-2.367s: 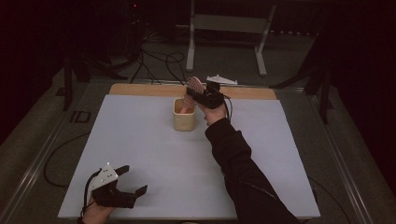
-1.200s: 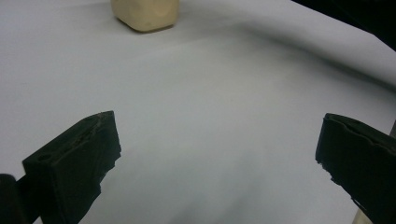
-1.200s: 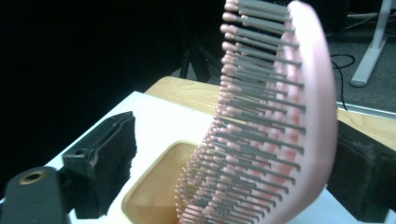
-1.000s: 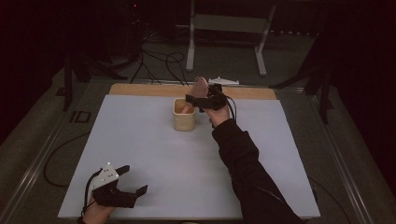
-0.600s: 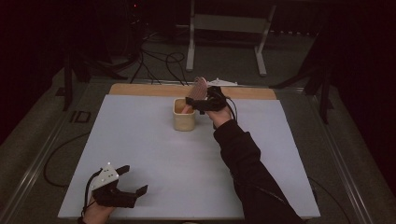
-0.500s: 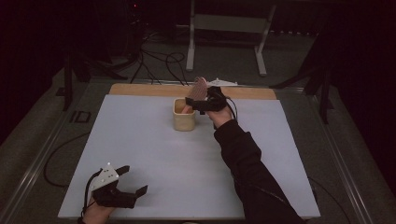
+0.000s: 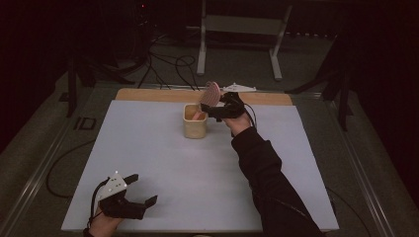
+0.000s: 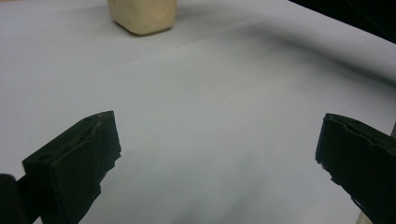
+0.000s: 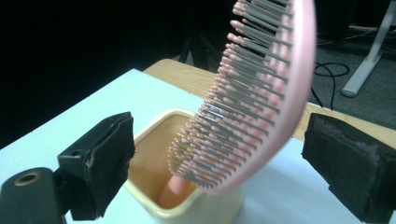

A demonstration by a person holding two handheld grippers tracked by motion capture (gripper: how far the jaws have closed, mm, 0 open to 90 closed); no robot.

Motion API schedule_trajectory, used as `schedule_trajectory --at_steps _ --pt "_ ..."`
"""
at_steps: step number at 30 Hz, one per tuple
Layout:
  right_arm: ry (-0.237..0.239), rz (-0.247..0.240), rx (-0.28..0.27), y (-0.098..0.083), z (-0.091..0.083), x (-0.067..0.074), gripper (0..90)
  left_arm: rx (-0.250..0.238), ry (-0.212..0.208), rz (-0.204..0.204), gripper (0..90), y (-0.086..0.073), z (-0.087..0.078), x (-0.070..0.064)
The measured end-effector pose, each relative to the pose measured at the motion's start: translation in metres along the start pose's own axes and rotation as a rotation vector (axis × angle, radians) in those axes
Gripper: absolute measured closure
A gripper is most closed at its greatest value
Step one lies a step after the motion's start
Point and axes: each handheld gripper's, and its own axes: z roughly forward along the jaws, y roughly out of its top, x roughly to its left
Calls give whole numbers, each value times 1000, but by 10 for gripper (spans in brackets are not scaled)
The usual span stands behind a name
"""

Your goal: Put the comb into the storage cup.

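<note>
Your right tongs [image 9: 219, 154] stand open around the pink hairbrush [image 9: 252, 88], which stands handle-down in the cream cup [image 7: 195, 121], leaning its long axis up and away. Your left tongs [image 7: 141, 190], open too, rest far off on the tabletop [image 7: 163, 163].

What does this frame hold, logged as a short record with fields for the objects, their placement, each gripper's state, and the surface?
main object: pink oval hairbrush with grey bristles
placement: standing handle-down in the cream square plastic cup, head leaning out above the rim
right gripper: open, its fingers on either side of the brush head, not touching it
left gripper: open, holding nothing, low over the near left corner of the table
surface: white tabletop with a wooden strip along the far edge
</note>
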Motion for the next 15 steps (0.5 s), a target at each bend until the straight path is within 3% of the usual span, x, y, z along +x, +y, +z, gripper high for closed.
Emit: schedule_trajectory --at_steps 15 --pt "4 -4 9 -11 -18 -5 89 -3 4 -2 2 1 0 1"
